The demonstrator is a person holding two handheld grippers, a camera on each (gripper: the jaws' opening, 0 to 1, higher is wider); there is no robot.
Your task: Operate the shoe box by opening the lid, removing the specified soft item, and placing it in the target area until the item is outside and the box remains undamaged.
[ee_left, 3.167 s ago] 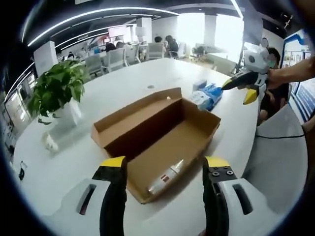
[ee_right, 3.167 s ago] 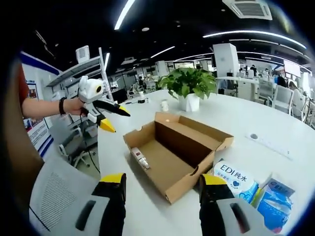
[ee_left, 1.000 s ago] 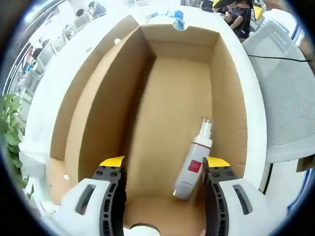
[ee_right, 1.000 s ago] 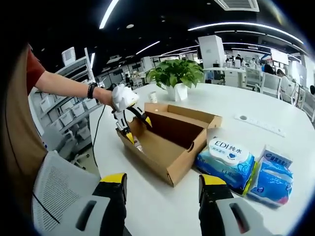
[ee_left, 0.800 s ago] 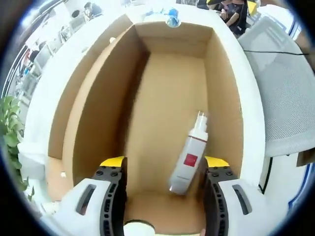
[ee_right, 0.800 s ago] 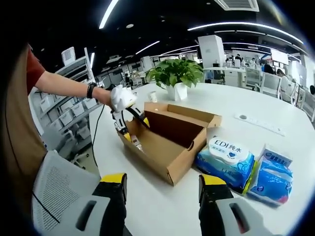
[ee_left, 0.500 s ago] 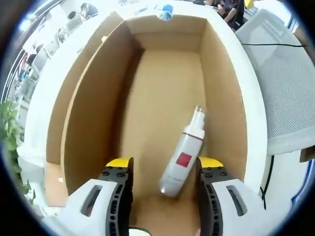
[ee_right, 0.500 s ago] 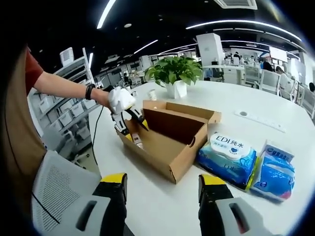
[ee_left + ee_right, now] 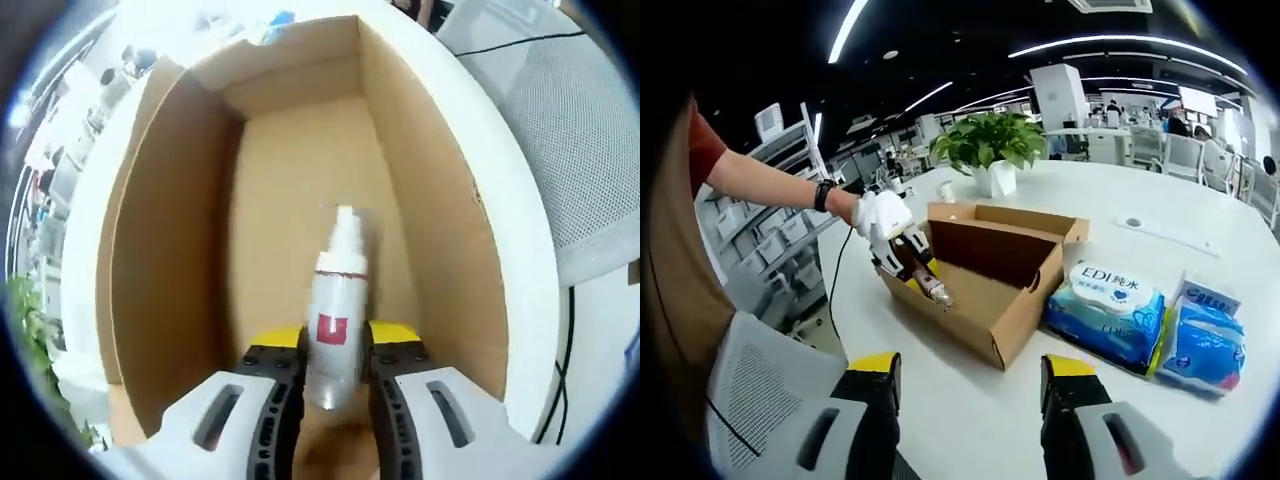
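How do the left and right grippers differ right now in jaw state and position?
The left gripper has its jaws shut on the white bottle inside the cardboard box; the right gripper has its jaws apart with nothing between them. The left reaches into the box; the right hangs outside it, over the white table. Both have yellow-tipped jaws.

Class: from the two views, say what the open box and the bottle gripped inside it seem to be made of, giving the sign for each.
Box: plain brown cardboard, matt, with raw folded edges showing. Bottle, clamped by the left gripper: probably smooth plastic, pale and faintly glossy, with a red label; glass cannot be ruled out.
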